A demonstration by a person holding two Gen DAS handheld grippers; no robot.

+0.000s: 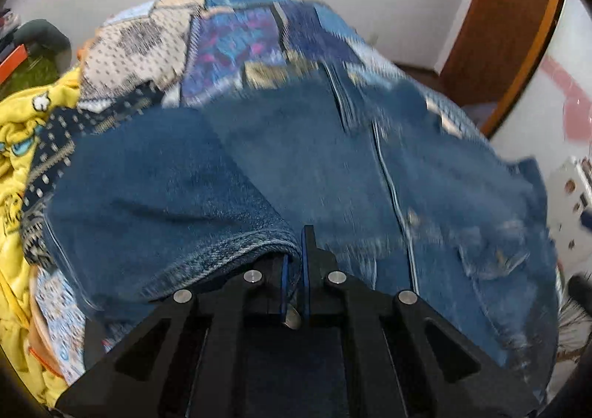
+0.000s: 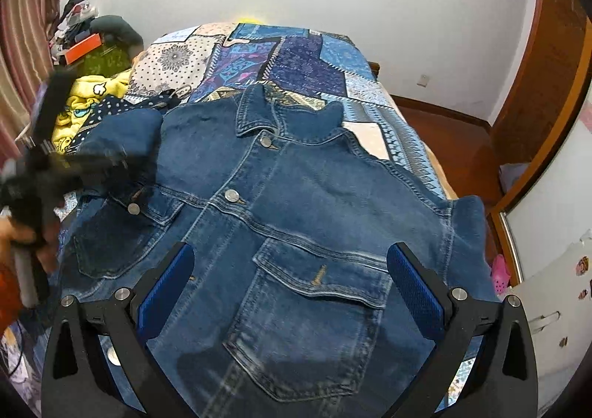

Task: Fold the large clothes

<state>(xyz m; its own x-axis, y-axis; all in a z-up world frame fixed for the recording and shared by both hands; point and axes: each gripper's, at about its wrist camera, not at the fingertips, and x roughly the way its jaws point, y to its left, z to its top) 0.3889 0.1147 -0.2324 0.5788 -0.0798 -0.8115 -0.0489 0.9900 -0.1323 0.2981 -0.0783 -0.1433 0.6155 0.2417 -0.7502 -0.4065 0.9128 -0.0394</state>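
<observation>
Jacket sleeve (image 1: 177, 196) in left claw (image 1: 294, 262) (clamped)

Bed (image 2: 355, 59) under patchwork cover; denim jacket (image 2: 296, 203) spread front-up, yellow garment (image 2: 79, 100) at left edge.

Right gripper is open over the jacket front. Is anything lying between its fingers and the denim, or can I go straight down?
Nothing visible is in the way. The right gripper is open above the bare chest pocket of the blue denim jacket on the patchwork bedspread. The left gripper, shut on the jacket's sleeve cuff, is off to the left.
</observation>
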